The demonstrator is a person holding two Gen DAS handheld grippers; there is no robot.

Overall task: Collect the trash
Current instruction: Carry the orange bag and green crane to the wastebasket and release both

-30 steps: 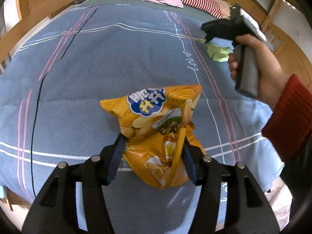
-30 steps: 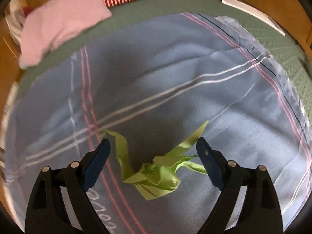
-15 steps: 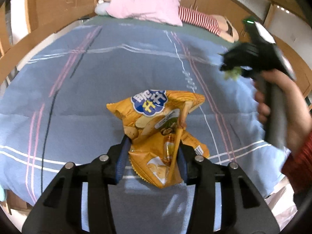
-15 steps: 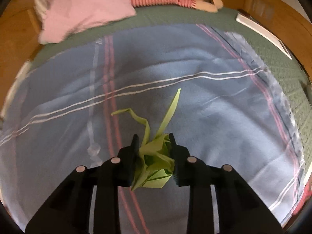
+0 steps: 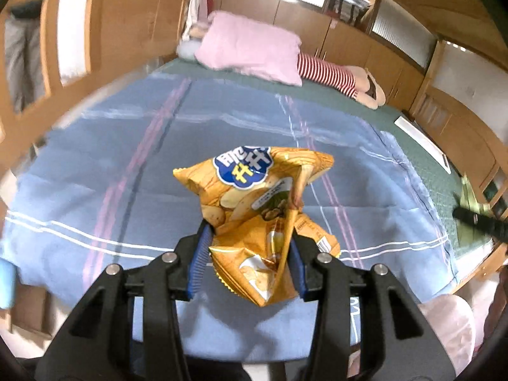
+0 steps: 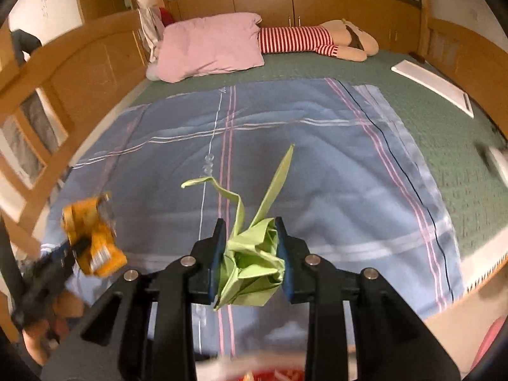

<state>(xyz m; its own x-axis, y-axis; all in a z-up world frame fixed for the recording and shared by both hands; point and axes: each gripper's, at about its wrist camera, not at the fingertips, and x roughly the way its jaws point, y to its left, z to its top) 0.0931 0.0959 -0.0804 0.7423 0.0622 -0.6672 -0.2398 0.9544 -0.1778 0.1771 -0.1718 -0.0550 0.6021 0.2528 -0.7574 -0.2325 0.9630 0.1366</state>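
The bed fills both views, its green cover overlaid by a blue blanket with white and pink stripes. At the head end lie a pink pillow and a plush doll in red-and-white stripes, with wooden cabinets behind them. A flat white object rests on the green cover near the right side of the bed.

The left tongs are clamped on a crumpled orange chip bag; the blue pads pinch its lower part from both sides, and the rest of the bag rises forward of the tips, held up off the blanket. The right wrist view shows the same bag low on the left, blurred.

The right tongs are closed on a folded green paper crane; its body sits squeezed between the two pads, while its neck and a pointed wing stick up and forward beyond the tips, clear of the blanket below. A blurred dark tip at the right edge of the left wrist view may be these tongs, though it is too smeared to be sure
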